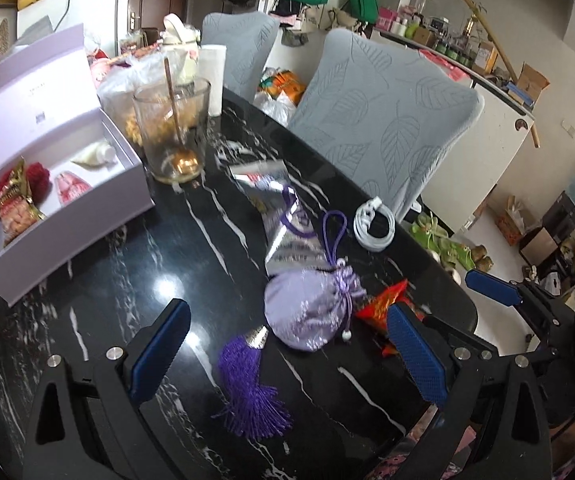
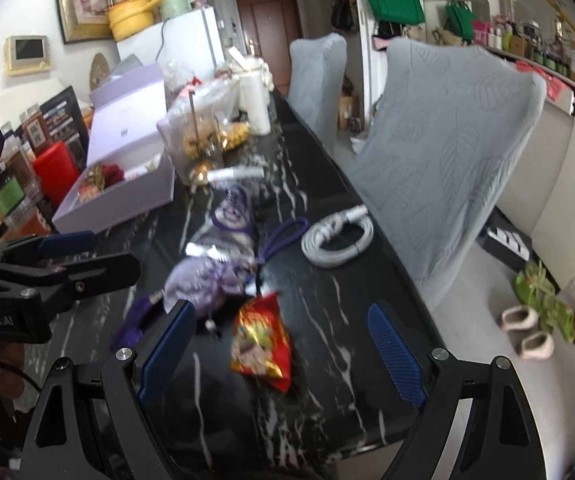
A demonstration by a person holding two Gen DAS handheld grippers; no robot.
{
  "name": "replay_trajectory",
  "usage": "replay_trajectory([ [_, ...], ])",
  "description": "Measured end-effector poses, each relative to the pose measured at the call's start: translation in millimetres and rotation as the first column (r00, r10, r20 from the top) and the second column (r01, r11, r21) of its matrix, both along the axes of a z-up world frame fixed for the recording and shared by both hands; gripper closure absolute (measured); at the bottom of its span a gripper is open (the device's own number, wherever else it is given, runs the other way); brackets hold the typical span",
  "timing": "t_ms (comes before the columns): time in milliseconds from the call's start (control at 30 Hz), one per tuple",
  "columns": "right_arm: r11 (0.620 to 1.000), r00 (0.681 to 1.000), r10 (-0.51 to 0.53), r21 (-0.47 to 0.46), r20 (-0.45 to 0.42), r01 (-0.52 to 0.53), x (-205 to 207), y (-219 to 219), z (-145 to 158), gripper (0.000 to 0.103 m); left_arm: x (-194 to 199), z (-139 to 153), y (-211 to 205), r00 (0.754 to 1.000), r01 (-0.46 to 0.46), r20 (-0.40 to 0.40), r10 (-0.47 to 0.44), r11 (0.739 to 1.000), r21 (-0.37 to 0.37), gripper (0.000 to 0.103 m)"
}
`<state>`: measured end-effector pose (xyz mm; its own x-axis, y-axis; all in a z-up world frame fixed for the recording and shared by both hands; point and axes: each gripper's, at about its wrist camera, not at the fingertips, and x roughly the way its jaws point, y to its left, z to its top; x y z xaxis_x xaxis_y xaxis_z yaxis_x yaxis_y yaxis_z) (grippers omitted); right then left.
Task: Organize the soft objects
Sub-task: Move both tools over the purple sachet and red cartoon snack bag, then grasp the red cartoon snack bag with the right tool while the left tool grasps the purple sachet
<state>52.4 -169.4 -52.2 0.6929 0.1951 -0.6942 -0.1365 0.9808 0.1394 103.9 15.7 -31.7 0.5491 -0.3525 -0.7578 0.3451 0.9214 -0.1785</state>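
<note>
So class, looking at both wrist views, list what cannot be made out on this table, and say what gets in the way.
- Red snack packet: left wrist view, partly behind the left gripper finger; print blurred in the right wrist view.
- Lavender pouch: right wrist view, motion blur smears its cord and tassel.
- Open box: right wrist view, contents too small and partly hidden by its wall.
- Right gripper: only its fingers show; the hand is cut off.

Home dining room (fridge (image 2: 183, 36), chairs (image 2: 447, 152))

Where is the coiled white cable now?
The white cable lies on the black table's far edge, beside the grey chair, just beyond the lilac pouch.
</note>
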Motion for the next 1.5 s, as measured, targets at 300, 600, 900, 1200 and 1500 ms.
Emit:
replay_trajectory([
  [300,0.999,0.998,0.043,-0.011,-0.048,-0.044,2.3,2.2,-27.6,0.026,-5.9,-24.6,-11.7,0.997,0.056,-0.057,-0.056,0.998,0.001,0.003],
  [600,0.994,0.991,0.106,0.017,-0.083,-0.105,18.9,8.2,-43.6,0.043,7.5,-35.8,-17.3,0.995,0.053,-0.085,-0.051,0.998,0.020,0.003],
  [900,0.995,0.992,0.098,0.002,-0.077,-0.098,26.7,-0.5,-43.8,0.065,23.0,-46.8,-28.3,0.990,0.086,-0.115,-0.082,0.996,0.025,0.003],
  [1200,0.999,0.995,0.049,0.009,-0.089,-0.048,31.0,-17.2,-42.8,0.065,37.6,-58.7,-44.1,0.984,0.117,-0.142,-0.111,0.992,0.040,0.003],
  [1500,0.999,0.995,0.030,0.015,-0.094,-0.029,33.1,-23.6,-42.5,0.065,37.3,-62.2,-51.6,0.990,0.117,-0.093,-0.107,0.988,0.105,0.023],
])
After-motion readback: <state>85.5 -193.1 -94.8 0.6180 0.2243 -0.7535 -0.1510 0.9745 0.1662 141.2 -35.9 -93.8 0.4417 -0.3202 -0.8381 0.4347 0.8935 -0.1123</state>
